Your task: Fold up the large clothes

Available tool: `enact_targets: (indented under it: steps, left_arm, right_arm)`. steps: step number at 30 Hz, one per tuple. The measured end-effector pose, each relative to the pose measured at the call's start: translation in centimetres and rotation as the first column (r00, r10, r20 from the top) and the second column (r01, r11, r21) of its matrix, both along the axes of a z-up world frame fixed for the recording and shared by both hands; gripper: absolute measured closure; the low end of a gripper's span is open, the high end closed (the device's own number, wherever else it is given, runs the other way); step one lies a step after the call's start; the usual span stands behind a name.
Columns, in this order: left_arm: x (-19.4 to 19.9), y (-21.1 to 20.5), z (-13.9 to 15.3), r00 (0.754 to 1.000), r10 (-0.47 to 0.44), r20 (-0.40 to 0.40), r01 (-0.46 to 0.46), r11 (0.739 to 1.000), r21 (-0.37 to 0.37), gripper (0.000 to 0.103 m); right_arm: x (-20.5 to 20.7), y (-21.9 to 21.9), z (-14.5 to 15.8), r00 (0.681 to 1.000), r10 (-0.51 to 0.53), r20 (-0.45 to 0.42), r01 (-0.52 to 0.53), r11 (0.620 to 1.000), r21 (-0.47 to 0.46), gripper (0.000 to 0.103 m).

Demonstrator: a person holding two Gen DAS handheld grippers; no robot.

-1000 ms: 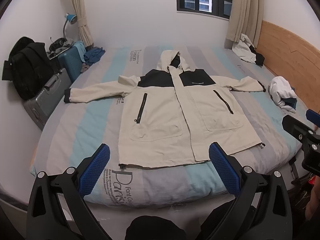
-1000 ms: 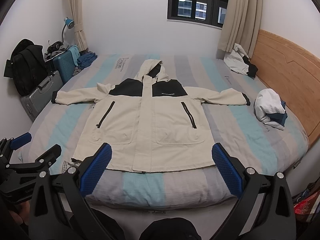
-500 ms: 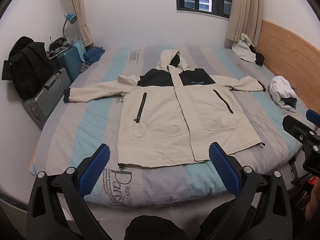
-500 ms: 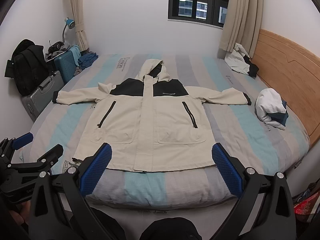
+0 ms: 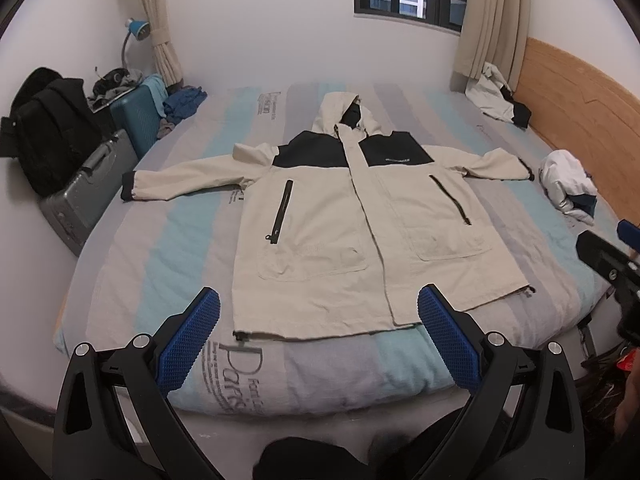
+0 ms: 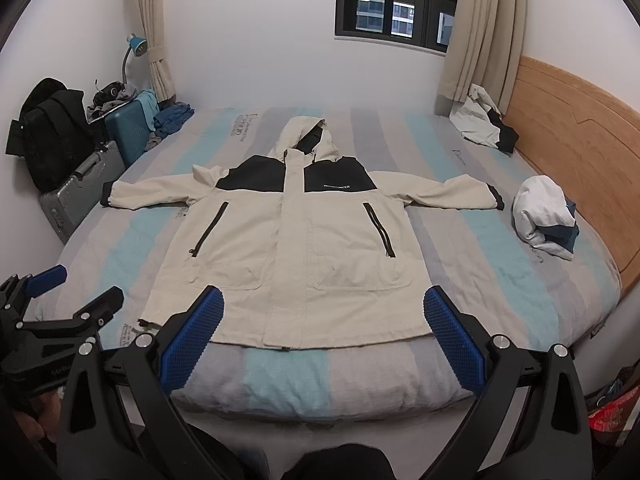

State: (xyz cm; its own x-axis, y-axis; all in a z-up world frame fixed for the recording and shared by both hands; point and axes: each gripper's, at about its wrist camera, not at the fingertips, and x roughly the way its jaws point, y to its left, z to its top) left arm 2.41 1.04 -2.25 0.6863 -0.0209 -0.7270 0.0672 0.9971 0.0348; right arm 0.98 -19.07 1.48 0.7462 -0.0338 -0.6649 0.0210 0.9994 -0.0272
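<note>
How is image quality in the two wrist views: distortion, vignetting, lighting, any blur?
Left wrist view: strong fisheye bend, black corner vignette; even indoor light on the jacket, sharp; the left gripper close up is slightly soft. Right wrist view: same barrel curve on the headboard, dark window, no glare; the right gripper frames the bed.

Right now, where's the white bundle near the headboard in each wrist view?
Left wrist: bundle at the right edge, mid-height, past the jacket cuff.
Right wrist: bundle right of centre, mid-height.
Shared landmark: headboard just behind it.
</note>
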Motion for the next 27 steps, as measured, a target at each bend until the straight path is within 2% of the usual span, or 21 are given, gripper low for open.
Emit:
enact_targets:
  steps: [4, 6, 9, 12, 15, 21, 27]
  left_arm:
    - [4.4, 1.2, -2.0, 1.000, 0.013, 0.002, -0.013, 1.000, -0.012, 0.006]
    - [8.0, 2.4, -3.6, 0.999, 0.032, -0.013, -0.033, 0.999, -0.025, 0.006]
    - [15.2, 5.3, -6.8, 0.996, 0.080, -0.028, -0.081, 0.996, -0.045, 0.006]
    - [23.2, 9.7, -10.4, 0.985, 0.169, -0.026, -0.170, 0.985, -0.007, 0.006]
    - [29.2, 15.0, -12.7, 0.964, 0.263, -0.038, -0.263, 0.965, 0.018, 0.006]
    - [36.4, 24.6, -12.4, 0.937, 0.350, 0.000, -0.350, 0.935, 0.060, 0.006]
    - [42.6, 36.4, -12.4, 0.874, 0.483, -0.047, -0.481, 0.875, 0.053, 0.006]
  right_arm:
    - [4.3, -0.8, -2.0, 1.000, -0.003, 0.001, 0.003, 1.000, -0.019, 0.007]
    - [8.1, -1.1, -3.7, 1.000, -0.002, -0.002, 0.002, 1.000, -0.028, 0.007]
    - [14.2, -1.6, -6.2, 1.000, 0.011, 0.004, -0.011, 0.999, -0.038, 0.007]
    - [21.1, -2.0, -8.8, 0.999, 0.020, 0.034, -0.018, 0.998, -0.056, 0.007]
    - [27.5, -2.5, -11.0, 0.999, 0.033, 0.042, -0.031, 0.998, -0.049, 0.007]
    - [37.7, -1.8, -12.2, 0.997, 0.075, 0.027, -0.074, 0.996, -0.059, 0.007]
    - [45.0, 0.3, -11.8, 0.991, 0.130, -0.010, -0.130, 0.991, -0.041, 0.007]
